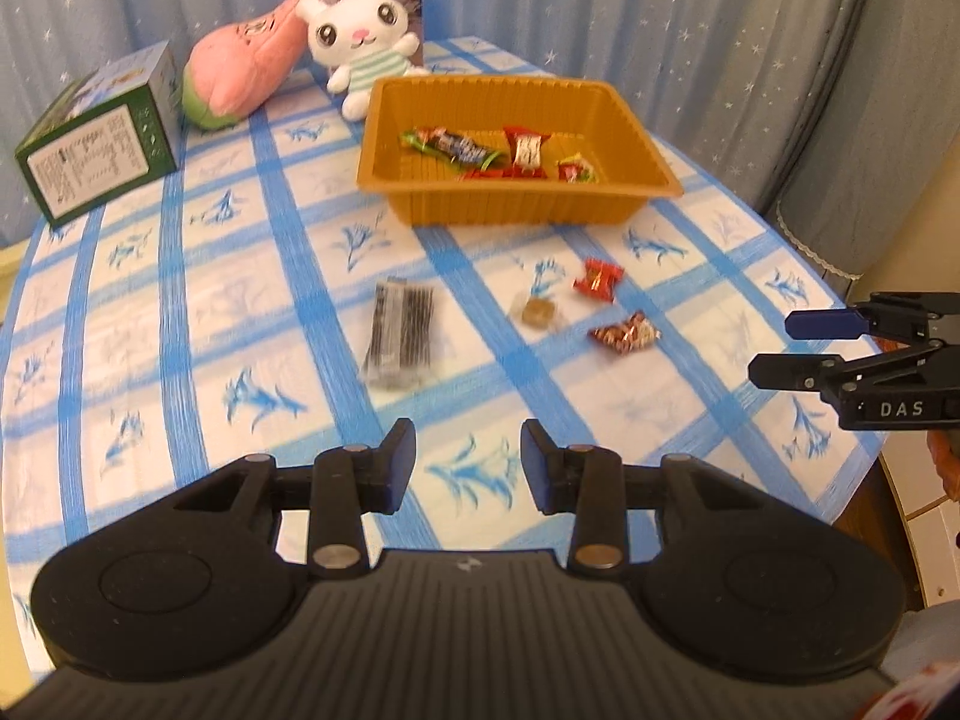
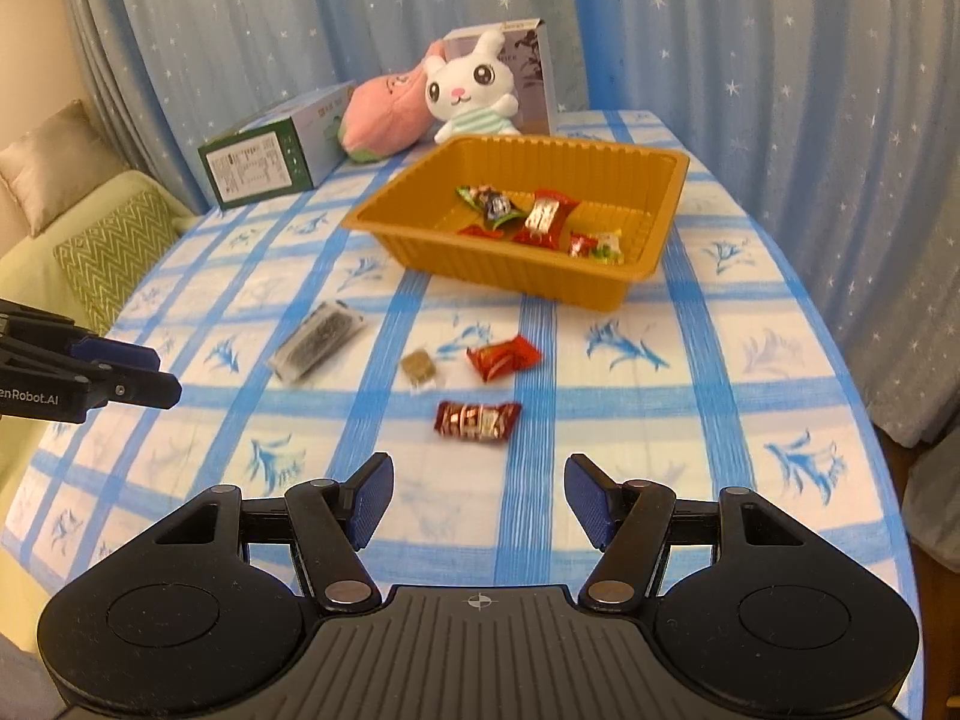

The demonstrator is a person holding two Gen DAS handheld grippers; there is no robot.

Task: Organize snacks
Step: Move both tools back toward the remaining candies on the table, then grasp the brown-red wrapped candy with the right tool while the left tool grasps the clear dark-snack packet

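Right wrist: shiny red-wrapped snacks [image 2: 503, 358]

Far end of tabletop [image 2: 720, 324], under blue-checked cloth: white plush rabbit [image 2: 474, 93] upright against grey box [image 2: 531, 78]. Pink plush [image 2: 384, 114] lying just beside rabbit. Green-and-white carton [image 2: 270, 156] on its side near tabletop edge. Star-print curtain [image 2: 750, 60] behind. Cushions [image 2: 60, 162] on sofa at left.

Print on the green box [image 1: 96, 159] is too blurred to read
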